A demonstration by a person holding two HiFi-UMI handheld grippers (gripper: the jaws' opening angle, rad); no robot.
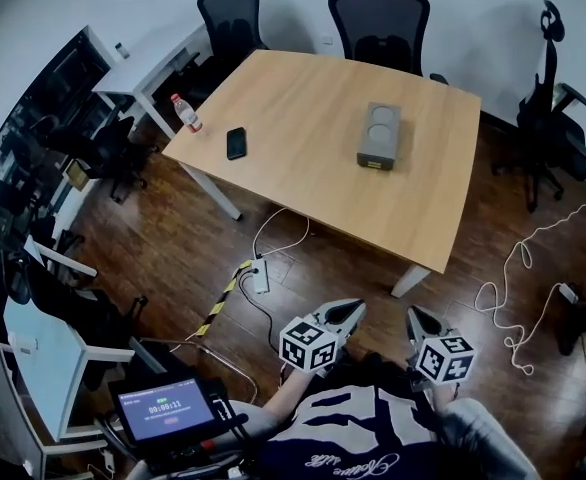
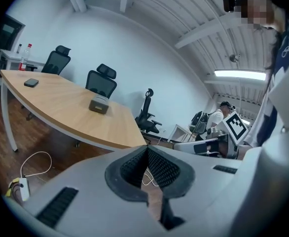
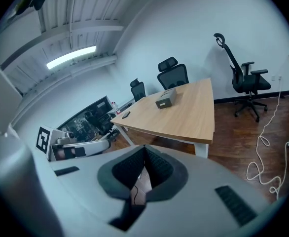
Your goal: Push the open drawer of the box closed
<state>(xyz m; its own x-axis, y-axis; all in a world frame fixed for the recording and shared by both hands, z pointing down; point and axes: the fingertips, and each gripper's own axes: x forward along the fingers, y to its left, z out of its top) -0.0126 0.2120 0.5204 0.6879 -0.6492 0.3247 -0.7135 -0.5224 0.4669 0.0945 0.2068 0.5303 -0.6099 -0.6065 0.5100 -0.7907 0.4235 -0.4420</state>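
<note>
We hold both grippers low over the wooden floor (image 1: 173,258), well short of the counter's (image 1: 303,108) near edge. The left gripper (image 1: 351,311) and the right gripper (image 1: 416,320) sit side by side and point toward that edge. The left gripper's fingers (image 2: 132,169) meet at their tips with nothing between them. The right gripper's fingers (image 3: 157,167) are likewise pressed together and empty.

The grey box (image 1: 379,136) stands on the counter's right half, clear of every edge, with one short end turned toward the near edge. From here we cannot tell how far its drawer stands out. A black phone (image 1: 236,142) lies near the left edge, and a bottle (image 1: 186,113) stands at the left corner. Neither gripper touches anything on the counter.
</note>
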